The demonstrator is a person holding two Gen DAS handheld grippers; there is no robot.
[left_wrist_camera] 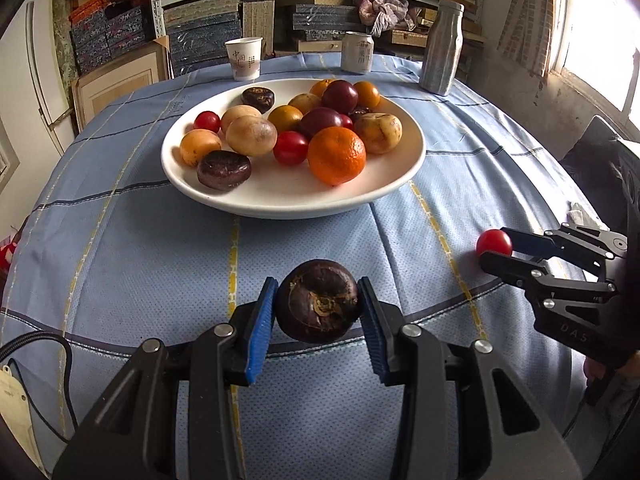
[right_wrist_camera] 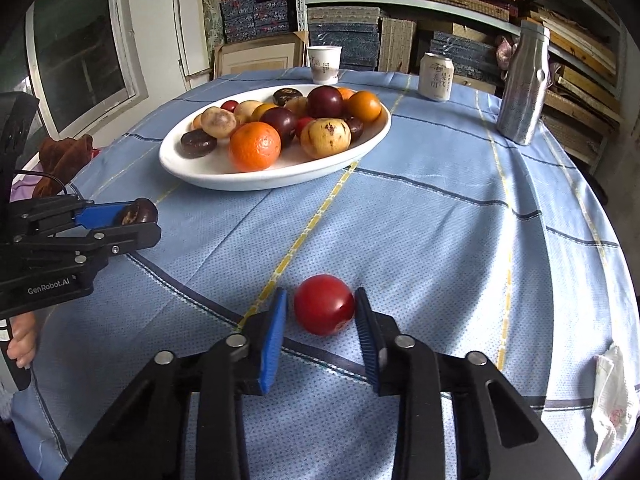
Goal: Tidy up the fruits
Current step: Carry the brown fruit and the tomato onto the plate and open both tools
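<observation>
My left gripper [left_wrist_camera: 318, 282] is shut on a dark brown round fruit [left_wrist_camera: 318, 308], held just above the blue checked tablecloth; the same gripper [right_wrist_camera: 144, 224] shows at the left of the right wrist view. A small red tomato [right_wrist_camera: 324, 310] sits between the blue pads of my right gripper [right_wrist_camera: 321, 292], which is shut on it low over the cloth. In the left wrist view that gripper [left_wrist_camera: 494, 245] and tomato [left_wrist_camera: 494, 242] are at the right. Beyond both stands a white plate [left_wrist_camera: 280, 204] with several fruits, among them an orange [left_wrist_camera: 337, 155].
A paper cup [left_wrist_camera: 244, 58], a drink can [left_wrist_camera: 357, 52] and a metal bottle [left_wrist_camera: 442, 48] stand at the table's far edge. A folded tissue [right_wrist_camera: 612, 396] lies near the right edge. Shelves of stacked boxes fill the back wall.
</observation>
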